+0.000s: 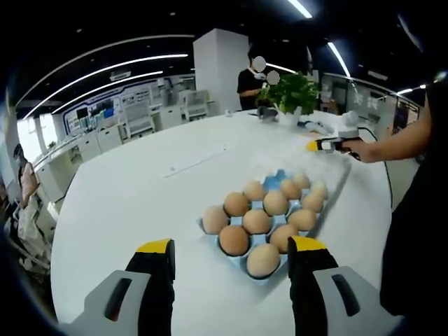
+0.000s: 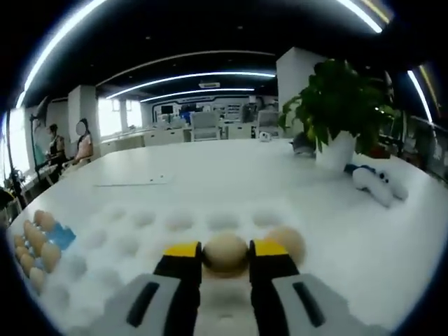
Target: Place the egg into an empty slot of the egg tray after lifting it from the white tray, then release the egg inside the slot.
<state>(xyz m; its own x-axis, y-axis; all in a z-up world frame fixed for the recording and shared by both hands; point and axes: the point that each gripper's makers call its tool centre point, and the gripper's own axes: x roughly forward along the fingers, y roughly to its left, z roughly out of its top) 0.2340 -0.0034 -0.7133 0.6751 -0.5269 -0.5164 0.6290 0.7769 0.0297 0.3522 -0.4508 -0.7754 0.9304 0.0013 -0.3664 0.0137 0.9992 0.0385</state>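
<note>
right gripper (image 2: 225, 257) jaws hold one egg (image 2: 225, 253) over the white tray (image 2: 140, 231).
left gripper (image 1: 231, 255) jaws wide; eleven eggs in the blue egg tray (image 1: 278, 176).

The table (image 1: 126, 196) at the centre of the left gripper view is smooth white with a soft sheen that mirrors the ceiling lights. On it the egg tray (image 1: 278, 178) looks like light blue moulded plastic, and its brown eggs (image 1: 256, 221) have matt, faintly speckled shells. In the right gripper view the white tray (image 2: 140, 231) is matt, with smooth dimpled cups. The right gripper (image 2: 225, 253) has matt black jaws with yellow tips closed on a matt tan egg (image 2: 225, 252). The plant pot (image 2: 332, 151) at upper right looks smooth and white.
</note>
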